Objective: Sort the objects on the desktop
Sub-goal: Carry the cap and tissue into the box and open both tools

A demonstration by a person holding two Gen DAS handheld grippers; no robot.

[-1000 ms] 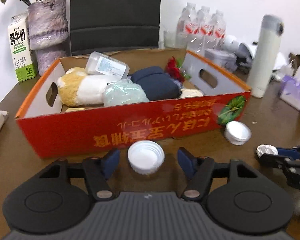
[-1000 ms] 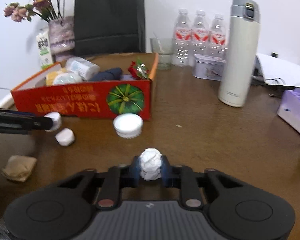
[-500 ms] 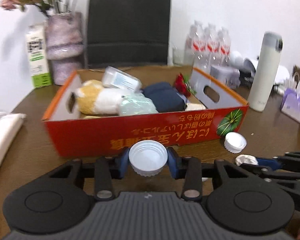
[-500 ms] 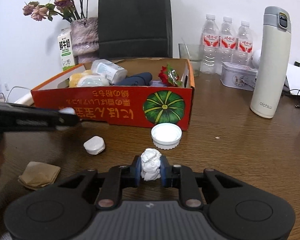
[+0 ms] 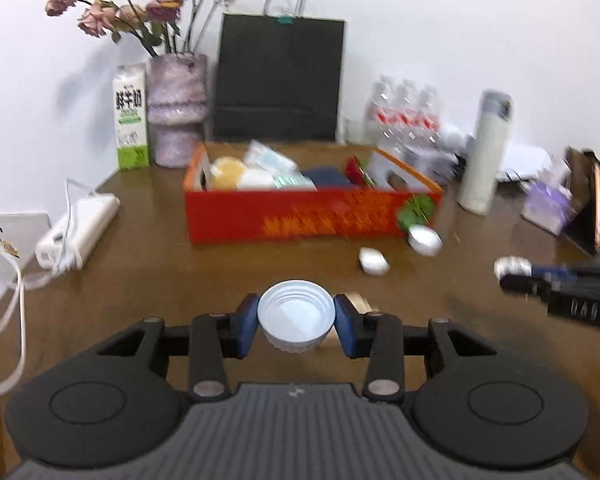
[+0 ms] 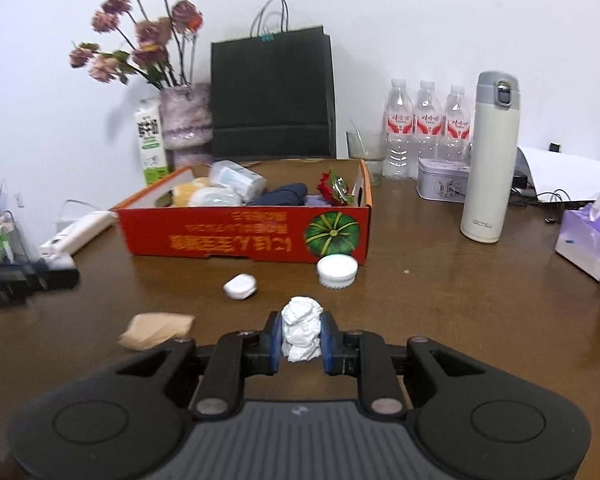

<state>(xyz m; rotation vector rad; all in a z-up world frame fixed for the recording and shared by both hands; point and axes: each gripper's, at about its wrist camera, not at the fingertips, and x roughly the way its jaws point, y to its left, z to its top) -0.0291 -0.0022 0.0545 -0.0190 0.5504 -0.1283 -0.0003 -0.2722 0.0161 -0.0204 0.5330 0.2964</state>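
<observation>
My left gripper (image 5: 296,322) is shut on a white jar lid (image 5: 296,316), held open side up above the brown table, well back from the red cardboard box (image 5: 300,220). My right gripper (image 6: 300,338) is shut on a crumpled white paper ball (image 6: 301,330) above the table in front of the box (image 6: 244,236). The box holds a plush toy, a bottle, dark cloth and a red flower. On the table lie a second white lid (image 6: 337,271), a small white case (image 6: 240,286) and a brown paper scrap (image 6: 156,330).
Behind the box stand a vase of dried roses (image 6: 186,120), a milk carton (image 6: 151,140), a black paper bag (image 6: 272,92), water bottles (image 6: 426,128), a tin (image 6: 442,184) and a white thermos (image 6: 488,160). A tissue pack (image 6: 588,240) is at right, a white power strip (image 5: 78,230) at left.
My left gripper closed on the white lid, lifted it and pulled back from the box. My right gripper, still holding the paper ball, also drew back and rose.
</observation>
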